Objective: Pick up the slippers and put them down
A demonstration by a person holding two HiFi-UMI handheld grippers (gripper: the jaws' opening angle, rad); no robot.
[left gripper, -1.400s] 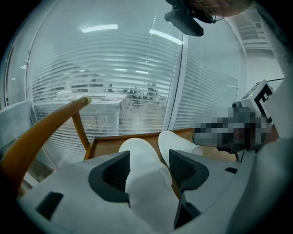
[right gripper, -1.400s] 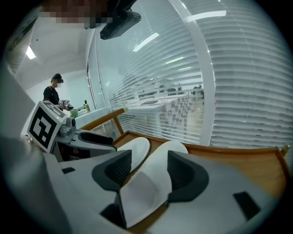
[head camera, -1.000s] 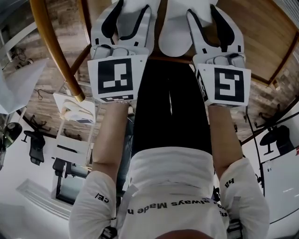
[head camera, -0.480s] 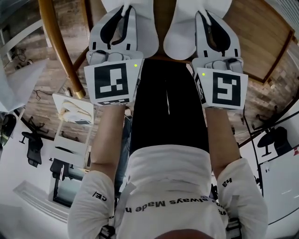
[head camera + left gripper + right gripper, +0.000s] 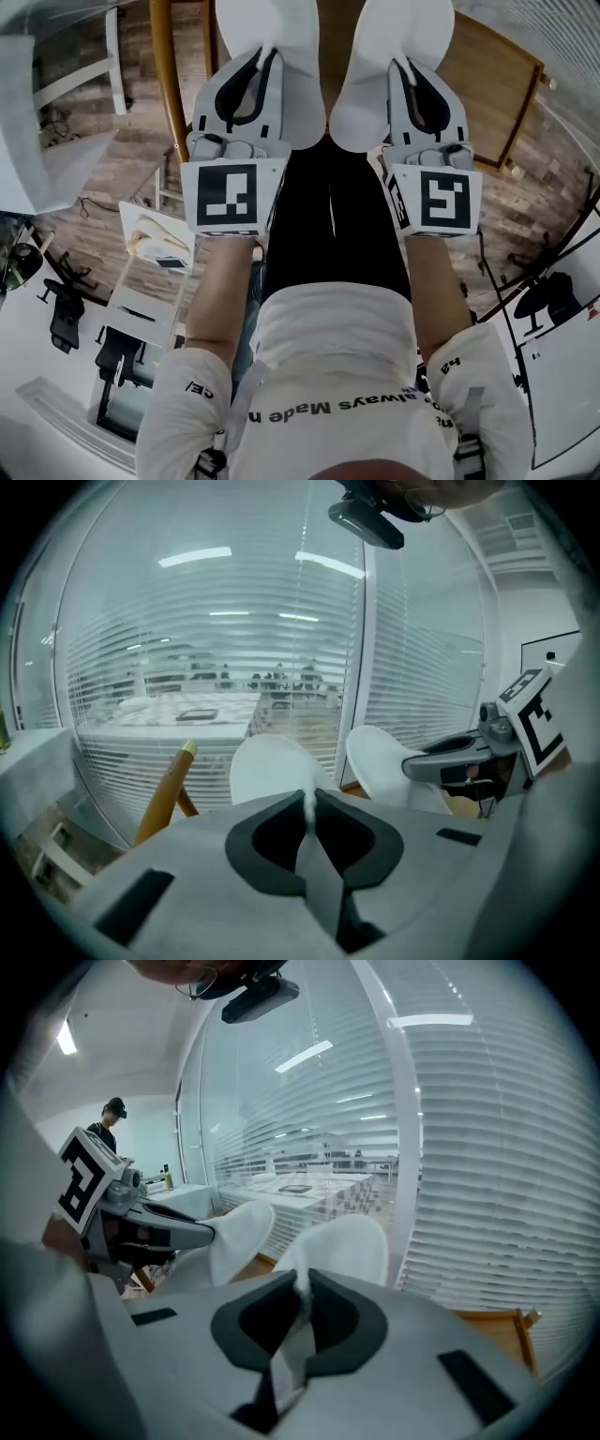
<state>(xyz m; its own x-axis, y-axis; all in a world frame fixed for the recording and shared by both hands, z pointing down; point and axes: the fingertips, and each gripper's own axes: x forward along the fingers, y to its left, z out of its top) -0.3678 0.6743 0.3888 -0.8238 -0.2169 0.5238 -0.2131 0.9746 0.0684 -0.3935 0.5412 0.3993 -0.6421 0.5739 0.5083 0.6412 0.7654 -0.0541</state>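
Holding: the person has a white slipper in each gripper, both lifted out in front of the body.
Left gripper (image 5: 307,803): the jaws have just been closing and now pinch the thin near edge of the left slipper (image 5: 291,37); only that strip of white shows between the pads.
Right gripper (image 5: 302,1288): the jaws are drawn together on the near edge of the right slipper (image 5: 375,56), with a fold of white squeezed between them.
Place: both slippers hang in the air beyond the jaw tips, side by side with a narrow gap between them. The wooden board (image 5: 487,94) shows below and beyond them.
Pointing: each slipper's long axis runs straight on from its gripper, away from the person. The free rounded end is farthest out and the held end is nearest the jaws. From the grippers' own views the free ends rise above the jaw tips. I cannot tell which end is toe or heel.
Lie of the pair: roughly parallel, with the free ends leaning slightly apart.
Count: two slippers and two grippers, one slipper to each.
Around: one slanting wooden pole (image 5: 161,75) left of the left gripper, and blinds (image 5: 187,667) behind.
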